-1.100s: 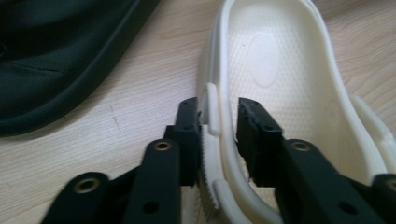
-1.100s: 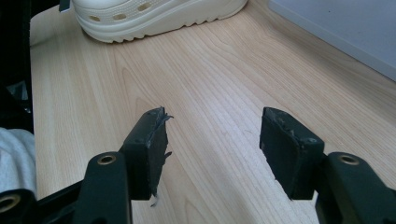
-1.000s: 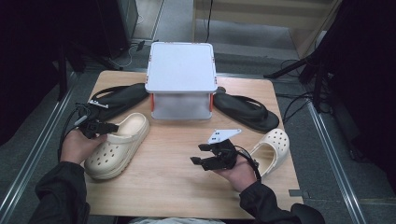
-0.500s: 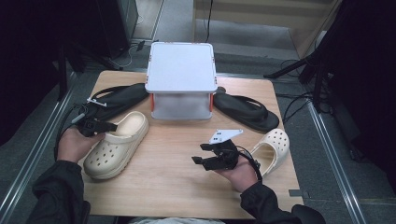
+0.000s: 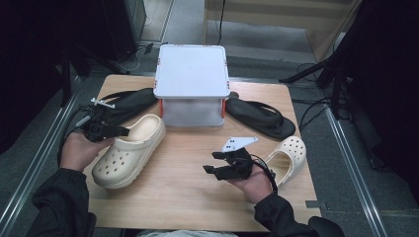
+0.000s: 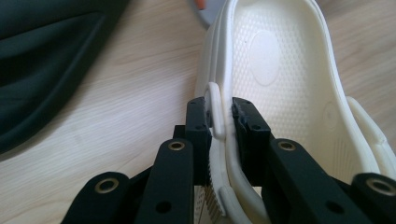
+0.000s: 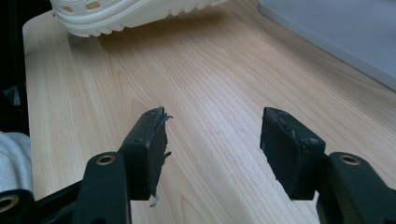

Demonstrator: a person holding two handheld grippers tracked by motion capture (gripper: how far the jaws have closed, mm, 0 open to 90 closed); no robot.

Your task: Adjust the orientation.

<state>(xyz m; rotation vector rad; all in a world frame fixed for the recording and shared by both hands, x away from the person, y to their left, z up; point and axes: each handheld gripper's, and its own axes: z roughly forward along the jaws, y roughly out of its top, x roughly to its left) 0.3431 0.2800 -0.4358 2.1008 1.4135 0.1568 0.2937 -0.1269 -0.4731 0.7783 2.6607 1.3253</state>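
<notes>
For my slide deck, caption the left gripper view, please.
Left gripper shut on cream clog's rim, wooden table beneath.

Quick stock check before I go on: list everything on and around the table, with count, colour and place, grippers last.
Clog in grip: 1, cream, left half of table, heel rim between left gripper's jaws.
Second clog: 1, cream, right edge, just beyond right hand.
Sandals: 2, black; one back left, one back right, flanking the box.
Storage box: 1, pale grey lid, clear walls, orange latches, back centre.
Table: 1, light wood.
Stands and cables: dark, on floor at both sides; count unclear.
Left gripper: black, shut on clog's rim.
Right gripper: black, open, over bare wood.
Hands: 2, dark sleeves; left, right.
</notes>
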